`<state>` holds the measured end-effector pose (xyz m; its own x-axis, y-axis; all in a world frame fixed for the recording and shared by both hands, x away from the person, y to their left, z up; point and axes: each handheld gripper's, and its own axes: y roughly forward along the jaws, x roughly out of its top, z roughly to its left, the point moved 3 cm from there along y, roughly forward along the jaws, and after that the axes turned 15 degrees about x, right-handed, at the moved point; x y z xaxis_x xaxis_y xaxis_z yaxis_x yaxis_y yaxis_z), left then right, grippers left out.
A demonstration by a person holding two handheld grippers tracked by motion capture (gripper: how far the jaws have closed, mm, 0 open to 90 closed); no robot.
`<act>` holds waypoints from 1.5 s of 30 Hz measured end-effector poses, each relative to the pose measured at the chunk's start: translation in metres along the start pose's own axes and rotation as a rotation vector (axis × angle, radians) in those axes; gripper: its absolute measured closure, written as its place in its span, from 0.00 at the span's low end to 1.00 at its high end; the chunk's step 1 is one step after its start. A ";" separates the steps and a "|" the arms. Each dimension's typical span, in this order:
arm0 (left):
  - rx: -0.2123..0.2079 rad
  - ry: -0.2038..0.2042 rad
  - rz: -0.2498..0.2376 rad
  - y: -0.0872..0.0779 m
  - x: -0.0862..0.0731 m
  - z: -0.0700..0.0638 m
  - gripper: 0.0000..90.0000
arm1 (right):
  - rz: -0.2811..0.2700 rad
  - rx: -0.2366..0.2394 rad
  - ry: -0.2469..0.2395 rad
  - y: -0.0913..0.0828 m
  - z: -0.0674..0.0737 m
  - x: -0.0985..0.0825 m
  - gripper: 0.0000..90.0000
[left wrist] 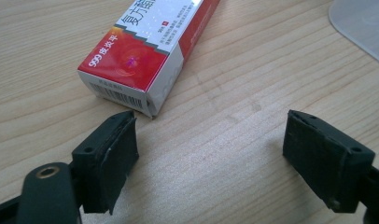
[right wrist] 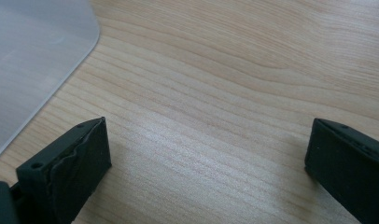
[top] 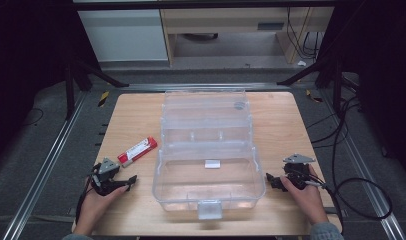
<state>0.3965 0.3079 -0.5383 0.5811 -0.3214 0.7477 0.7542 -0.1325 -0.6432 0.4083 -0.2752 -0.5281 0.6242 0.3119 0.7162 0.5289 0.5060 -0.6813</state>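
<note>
Red-and-white box [left wrist: 150, 51] lies just ahead of your left hand-held gripper [left wrist: 211, 163]; both your hand-held grippers, right [right wrist: 206, 172] too, rest released on the table [top: 281, 125].

A light wooden table [top: 281, 125] stands on dark grey carpeted floor [top: 36, 145] between metal floor rails [top: 46, 165]; pale cabinets [top: 123, 35] sit behind, black cables [top: 351, 150] trail right.
</note>
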 end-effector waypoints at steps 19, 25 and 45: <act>0.033 0.124 -0.069 -0.008 0.035 0.013 0.11 | 0.001 0.002 0.001 0.000 0.000 0.000 0.01; 0.017 0.115 -0.029 0.006 0.053 0.022 0.16 | 0.000 0.002 0.001 0.000 0.000 0.000 0.00; -0.016 0.241 0.132 0.039 0.085 0.021 0.15 | 0.001 0.002 0.002 0.000 0.000 0.000 0.01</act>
<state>0.4819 0.2957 -0.4967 0.5831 -0.5502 0.5978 0.6711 -0.0886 -0.7361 0.4086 -0.2748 -0.5280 0.6259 0.3106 0.7154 0.5271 0.5077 -0.6815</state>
